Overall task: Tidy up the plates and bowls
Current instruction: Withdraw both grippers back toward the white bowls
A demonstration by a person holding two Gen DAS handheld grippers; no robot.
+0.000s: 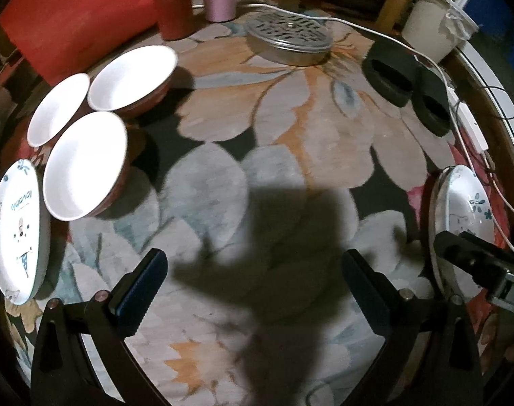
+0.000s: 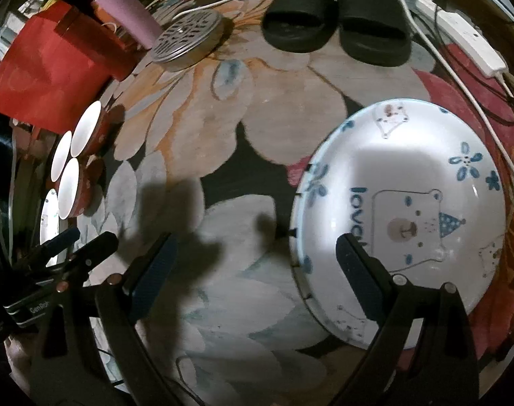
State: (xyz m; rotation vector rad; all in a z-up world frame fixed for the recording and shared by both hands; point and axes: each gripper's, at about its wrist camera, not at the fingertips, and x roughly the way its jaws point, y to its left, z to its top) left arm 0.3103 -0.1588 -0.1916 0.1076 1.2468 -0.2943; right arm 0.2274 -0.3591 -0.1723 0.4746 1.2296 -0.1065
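Left gripper (image 1: 253, 291) low, jaws wide apart, empty; right gripper (image 2: 257, 270) likewise splayed

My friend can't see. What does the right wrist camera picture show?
An open right gripper hovers over a flowery rug, one finger above a white bear plate. Three red bowls sit far left, black slippers at the top.

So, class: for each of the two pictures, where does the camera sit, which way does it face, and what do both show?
Left wrist: on the left gripper, looking forward and down over the floral rug; its open fingers show, three bowls at left.
Right wrist: on the right gripper, looking forward and down at the bear plate; its open fingers show.
Shared: bowls, both plates, black slippers, metal tin; each sees the other gripper.
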